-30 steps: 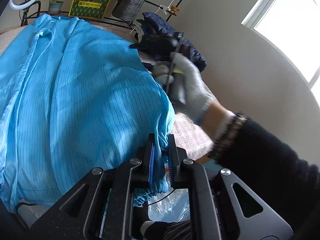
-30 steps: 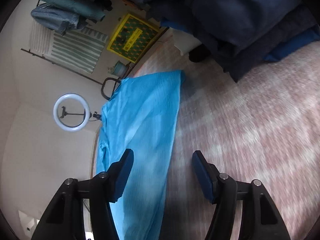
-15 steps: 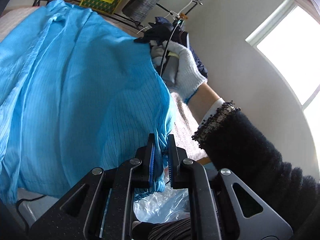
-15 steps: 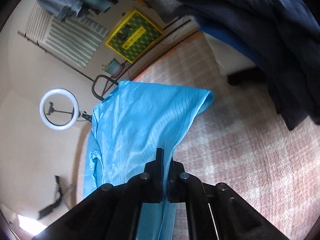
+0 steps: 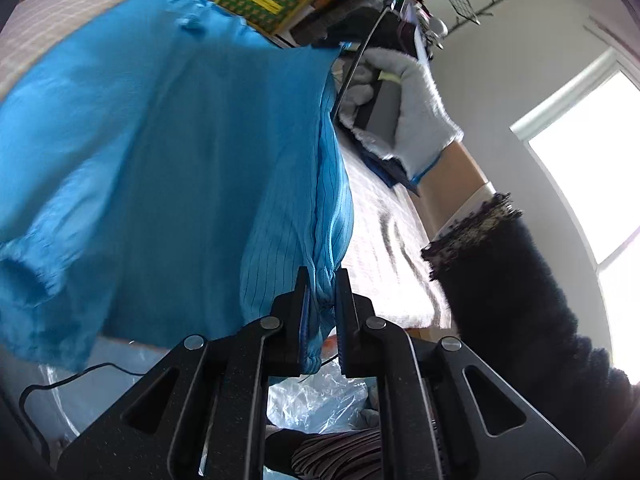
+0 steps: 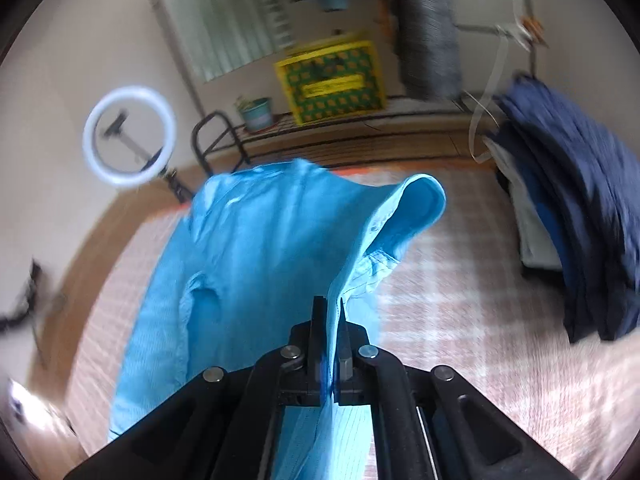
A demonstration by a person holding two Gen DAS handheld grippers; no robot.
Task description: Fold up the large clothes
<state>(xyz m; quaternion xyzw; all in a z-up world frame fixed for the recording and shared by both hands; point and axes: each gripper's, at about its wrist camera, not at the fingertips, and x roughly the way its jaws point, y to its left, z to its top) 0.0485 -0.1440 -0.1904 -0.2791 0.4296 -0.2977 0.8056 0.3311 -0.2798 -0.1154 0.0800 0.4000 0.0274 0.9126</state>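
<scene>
Jaws clamp blue garment (image 6: 256, 248), gloved right hand (image 5: 416, 120) only in left view

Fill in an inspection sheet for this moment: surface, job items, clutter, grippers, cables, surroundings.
Surface: pink checked cover, mostly bare.
Job's things: blue garment, one edge lifted off the cover.
Clutter: dark blue clothes pile at the right edge.
Grippers: left hand-held gripper shut on bunched garment fabric; right hand-held gripper shut on a garment edge.
Cables: black cable below the garment in the left wrist view.
Surroundings: ring light, yellow patterned box, small potted plant, bright window.
</scene>
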